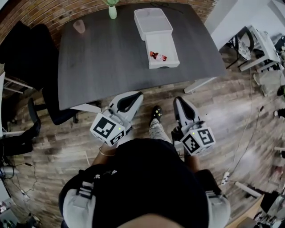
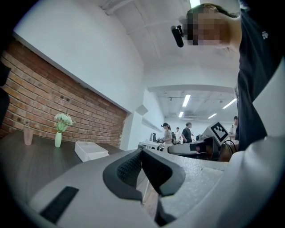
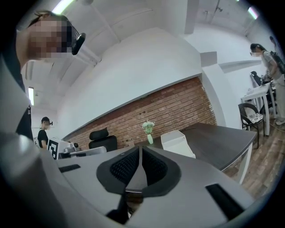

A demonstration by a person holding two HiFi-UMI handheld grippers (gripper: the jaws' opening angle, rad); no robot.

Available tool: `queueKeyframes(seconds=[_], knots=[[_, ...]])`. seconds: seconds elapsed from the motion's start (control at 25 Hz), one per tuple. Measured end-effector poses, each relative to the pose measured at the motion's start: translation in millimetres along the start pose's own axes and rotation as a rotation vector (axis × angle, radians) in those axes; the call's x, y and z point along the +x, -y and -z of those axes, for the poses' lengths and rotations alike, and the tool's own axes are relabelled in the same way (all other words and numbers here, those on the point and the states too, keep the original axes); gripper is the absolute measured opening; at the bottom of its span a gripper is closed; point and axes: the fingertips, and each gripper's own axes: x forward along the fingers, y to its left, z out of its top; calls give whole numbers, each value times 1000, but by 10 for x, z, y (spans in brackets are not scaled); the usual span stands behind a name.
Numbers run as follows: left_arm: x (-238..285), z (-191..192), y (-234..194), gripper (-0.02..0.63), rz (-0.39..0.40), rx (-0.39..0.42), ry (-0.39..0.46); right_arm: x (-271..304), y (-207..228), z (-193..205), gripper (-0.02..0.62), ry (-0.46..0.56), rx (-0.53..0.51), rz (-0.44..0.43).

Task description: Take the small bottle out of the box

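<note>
A small bottle (image 1: 158, 56) with a red body lies in the front half of an open white box (image 1: 171, 62) on the dark table (image 1: 107, 62). The box's other half (image 1: 152, 20) lies behind it. Both grippers are held near my body over the floor, short of the table's near edge. The left gripper (image 1: 136, 95) points at the table with its jaws shut and nothing between the pads (image 2: 129, 167). My right gripper (image 1: 179, 100) is likewise shut and empty. The box (image 2: 89, 150) (image 3: 176, 141) shows far ahead in both gripper views; the bottle is hidden there.
A green vase (image 1: 112, 10) and a pink cup (image 1: 79, 26) stand at the table's far edge. A black office chair (image 1: 42, 71) stands to the left of the table. White furniture (image 1: 256, 49) and cables are on the wooden floor at the right. People stand in the background of the left gripper view.
</note>
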Motion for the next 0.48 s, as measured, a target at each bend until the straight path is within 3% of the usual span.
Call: queueKeyframes(seconds=[0.48], knots=[[610, -46, -473, 3, -119, 11, -22, 644, 623, -236, 35, -47, -7, -94]])
